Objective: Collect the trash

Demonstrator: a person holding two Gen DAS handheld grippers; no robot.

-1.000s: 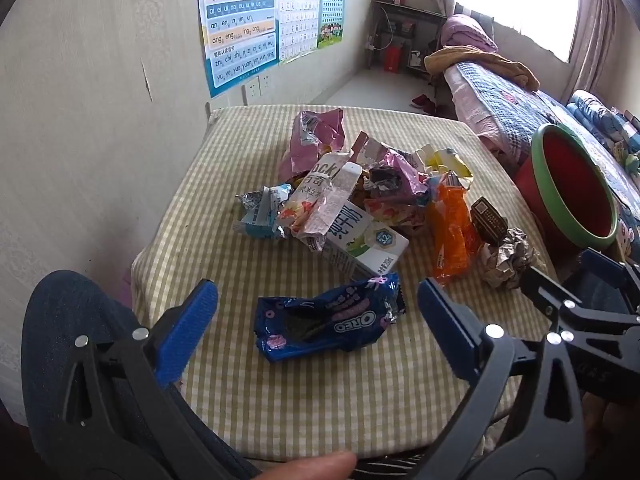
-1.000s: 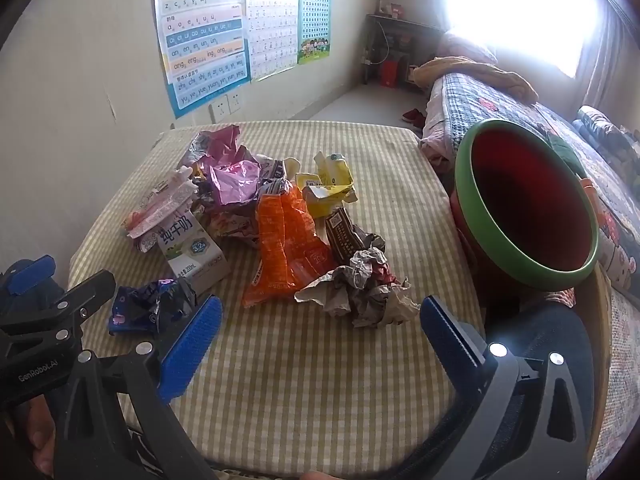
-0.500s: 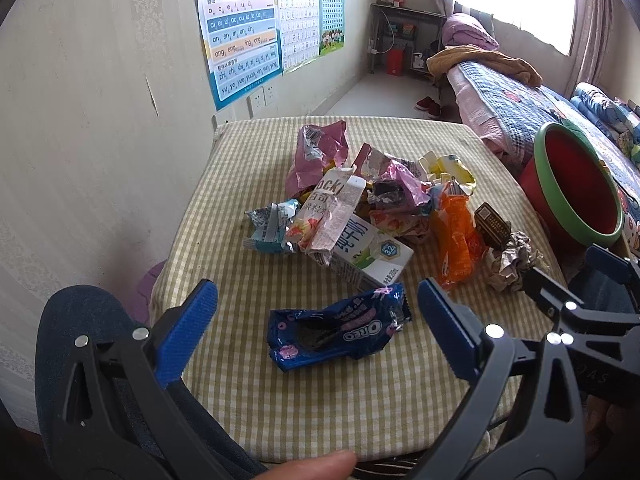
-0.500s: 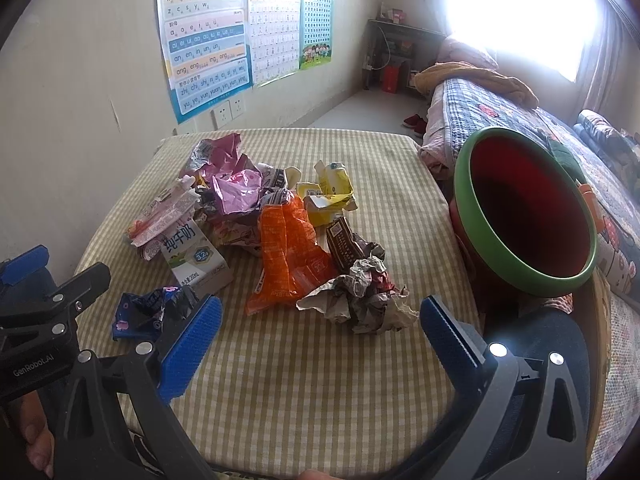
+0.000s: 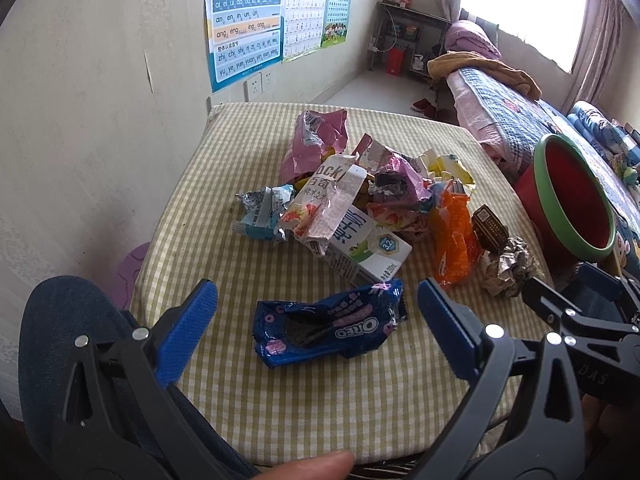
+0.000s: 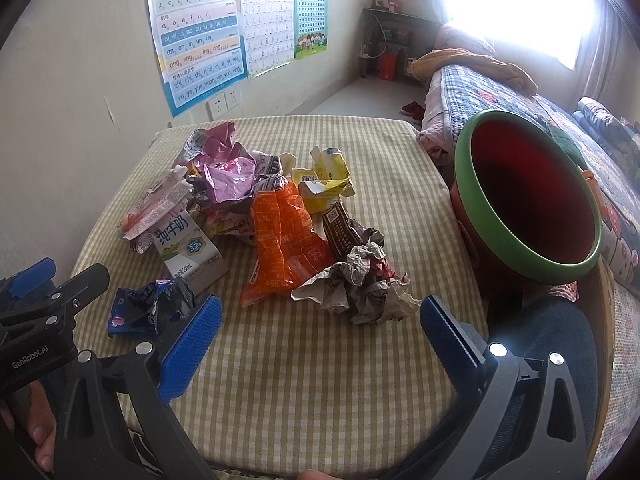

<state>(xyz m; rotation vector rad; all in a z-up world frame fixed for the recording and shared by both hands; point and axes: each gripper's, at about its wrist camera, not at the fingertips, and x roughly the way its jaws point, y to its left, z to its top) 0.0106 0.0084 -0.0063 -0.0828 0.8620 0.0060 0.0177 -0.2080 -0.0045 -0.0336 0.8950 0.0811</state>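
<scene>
A pile of trash lies on the checked tablecloth (image 5: 224, 240). A blue Oreo wrapper (image 5: 328, 324) lies nearest, between the tips of my open left gripper (image 5: 316, 320). Behind it are a white milk carton (image 5: 360, 248), an orange wrapper (image 5: 452, 236), pink wrappers (image 5: 312, 144) and a crumpled paper ball (image 5: 508, 266). My right gripper (image 6: 320, 332) is open and empty, just short of the paper ball (image 6: 356, 284). A red bin with a green rim (image 6: 528, 208) stands at the table's right edge.
A wall with posters (image 6: 196, 32) runs along the table's left side. A bed (image 5: 520, 120) lies behind the bin. A yellow carton (image 6: 324, 184) sits at the back of the pile. My knees show below both grippers.
Both grippers have drawn back and risen slightly, so the table looks a little farther. Both stay open. The trash has not moved.
</scene>
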